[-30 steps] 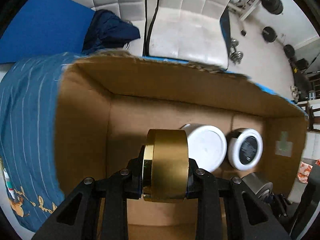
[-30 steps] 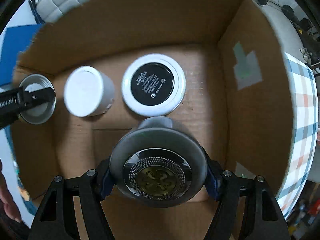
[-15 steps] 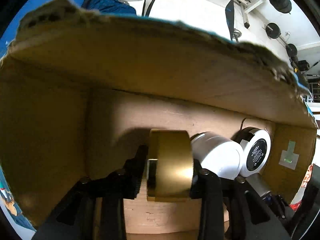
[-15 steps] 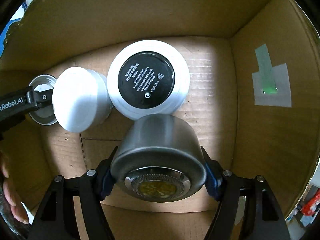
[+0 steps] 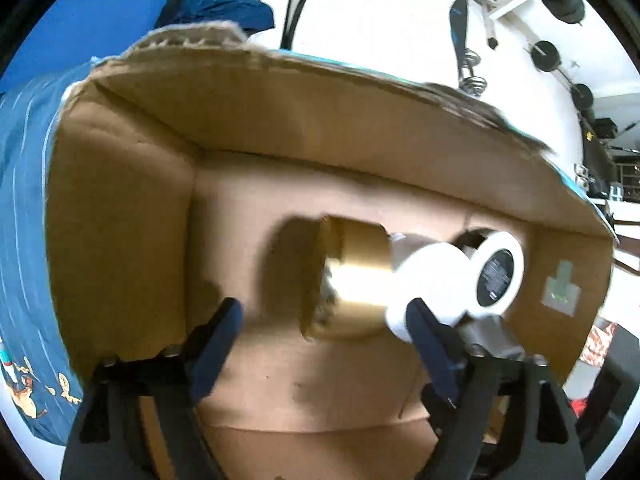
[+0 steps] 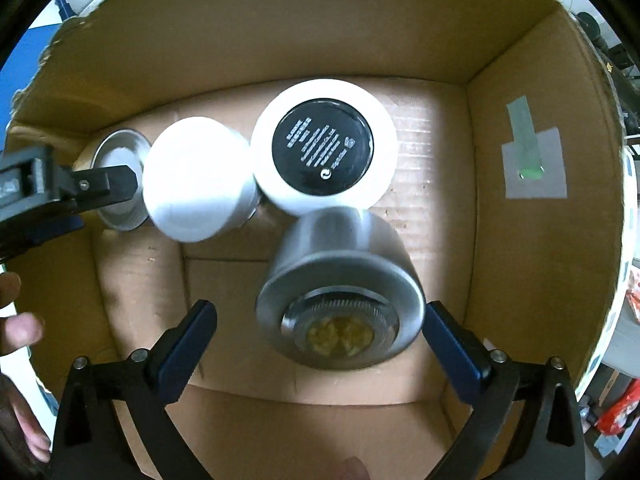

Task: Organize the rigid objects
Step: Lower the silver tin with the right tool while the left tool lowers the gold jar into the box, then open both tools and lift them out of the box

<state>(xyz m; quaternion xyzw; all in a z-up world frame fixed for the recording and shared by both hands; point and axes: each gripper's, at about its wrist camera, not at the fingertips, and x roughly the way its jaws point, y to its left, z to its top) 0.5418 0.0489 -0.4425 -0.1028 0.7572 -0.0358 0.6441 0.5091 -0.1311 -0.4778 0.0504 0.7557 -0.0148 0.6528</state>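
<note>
Both grippers reach into a cardboard box (image 5: 120,216) (image 6: 540,240). My left gripper (image 5: 324,320) is open; the gold tin (image 5: 356,276) sits free on the box floor between its spread fingers, beside a white jar (image 5: 428,276). My right gripper (image 6: 320,332) is open; the grey metal jar (image 6: 340,280) with a gold emblem lid stands on the box floor between its fingers, apart from both pads. The white jar (image 6: 196,180) and a white container with a black label (image 6: 324,148) stand behind it. The gold tin (image 6: 120,184) shows at left, partly hidden by the left gripper's finger.
The box walls close in on all sides; grey tape (image 6: 532,164) marks the right wall. A blue patterned cloth (image 5: 24,200) lies left of the box. White chairs (image 5: 360,8) and gym weights (image 5: 548,56) stand beyond it.
Both grippers have opened. The left one let go of the gold tin and the right one let go of the grey jar; both objects now rest in the box.
</note>
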